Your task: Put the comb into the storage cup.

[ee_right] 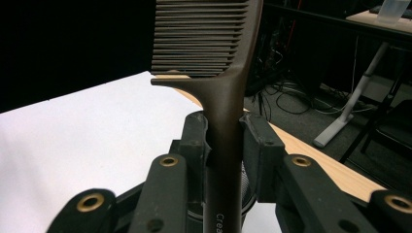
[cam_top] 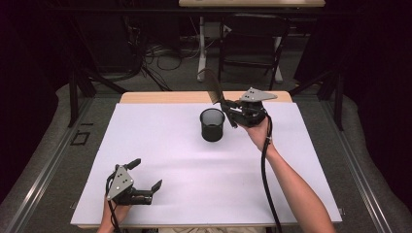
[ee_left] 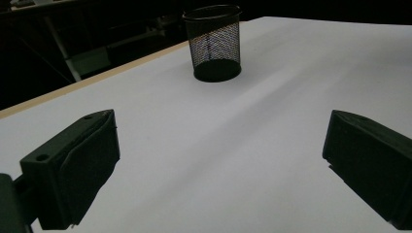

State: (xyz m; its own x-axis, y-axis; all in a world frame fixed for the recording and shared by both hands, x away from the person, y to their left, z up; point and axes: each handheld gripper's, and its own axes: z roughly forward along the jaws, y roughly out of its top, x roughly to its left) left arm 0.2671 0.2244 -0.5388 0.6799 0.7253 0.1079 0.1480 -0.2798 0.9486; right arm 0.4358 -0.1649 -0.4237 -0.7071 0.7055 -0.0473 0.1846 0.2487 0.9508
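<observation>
A black mesh cup (cam_top: 212, 124) stands upright near the far middle of the white sheet (cam_top: 184, 160); the left gripper view has the cup (ee_left: 213, 42) ahead of it. Just right of the cup, my right gripper (cam_top: 229, 110) is shut on the handle of a dark brown comb (cam_top: 212, 85), whose toothed end rises up and back. In the right gripper view the comb (ee_right: 223, 73) stands between the pressing pads, teeth at the top. My left gripper (cam_top: 145, 175) rests near the sheet's front left corner, open, with nothing between its fingers (ee_left: 73, 170).
The sheet covers a wooden table whose far edge (cam_top: 160, 97) shows bare. Beyond it are a chair (cam_top: 252, 43), table legs and cables on the floor. Black rails run along both sides of the table.
</observation>
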